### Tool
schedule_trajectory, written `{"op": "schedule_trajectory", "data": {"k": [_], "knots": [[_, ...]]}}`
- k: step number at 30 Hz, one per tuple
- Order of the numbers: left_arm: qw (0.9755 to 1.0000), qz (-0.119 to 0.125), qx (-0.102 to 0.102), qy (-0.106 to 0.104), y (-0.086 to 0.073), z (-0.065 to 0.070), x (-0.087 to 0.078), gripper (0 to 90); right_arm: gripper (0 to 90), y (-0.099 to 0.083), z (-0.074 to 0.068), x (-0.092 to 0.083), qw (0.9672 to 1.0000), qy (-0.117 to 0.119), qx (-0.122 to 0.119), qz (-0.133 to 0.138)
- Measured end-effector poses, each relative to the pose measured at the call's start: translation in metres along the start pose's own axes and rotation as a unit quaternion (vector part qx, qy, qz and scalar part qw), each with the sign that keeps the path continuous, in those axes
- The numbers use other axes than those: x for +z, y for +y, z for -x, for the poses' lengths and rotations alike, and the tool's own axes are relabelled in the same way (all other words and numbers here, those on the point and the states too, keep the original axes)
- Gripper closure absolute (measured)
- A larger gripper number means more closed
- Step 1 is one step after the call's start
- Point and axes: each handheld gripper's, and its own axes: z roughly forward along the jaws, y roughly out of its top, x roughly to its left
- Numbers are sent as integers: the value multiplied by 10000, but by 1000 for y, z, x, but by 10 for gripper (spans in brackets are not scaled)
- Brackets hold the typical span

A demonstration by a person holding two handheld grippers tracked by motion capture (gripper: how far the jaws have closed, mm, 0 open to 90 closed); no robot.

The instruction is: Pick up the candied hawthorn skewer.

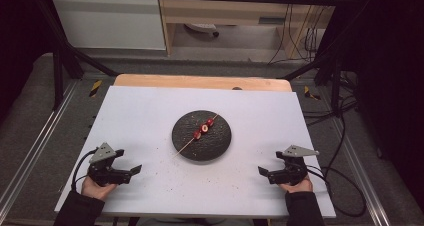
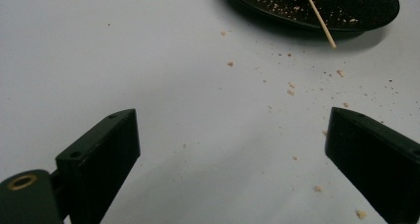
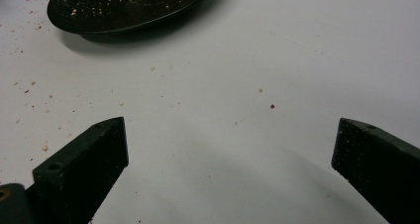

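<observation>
A black round plate [image 1: 217, 143] sits mid-table with a wooden skewer [image 1: 186, 145] lying across it. Three red fruit pieces [image 1: 203, 128] are threaded on the skewer, whose bare end juts over the plate's near-left rim. My left gripper [image 1: 135, 172] rests at the table's front left, open, nothing between its jaws. My right gripper [image 1: 263, 173] mirrors it at the front right, also open and empty. In the left gripper view the plate [image 2: 356, 8] and skewer tip [image 2: 322, 23] lie ahead to the right. In the right gripper view the plate [image 3: 124, 13] lies ahead to the left.
The white table top [image 1: 140, 116] is sprinkled with small crumbs [image 2: 290, 88] around the plate. A wooden strip [image 1: 200, 81] runs along the far edge. Black frame bars and cables [image 1: 335, 136] stand beside the table.
</observation>
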Motion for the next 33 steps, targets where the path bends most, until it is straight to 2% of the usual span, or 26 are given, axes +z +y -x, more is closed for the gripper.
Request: {"op": "schedule_trajectory", "data": {"k": [8, 23, 33], "knots": [[10000, -20, 11, -8, 2, 2, 0, 63, 18, 1, 0, -1, 10000, 4, -5, 11], [9999, -1, -102, -43, 19, 7, 1, 71, 17, 2, 1, -2, 10000, -18, 7, 81], [9999, -107, -94, -88, 37, 14, 8, 75, 16, 2, 1, -2, 10000, -20, -4, 79]]}}
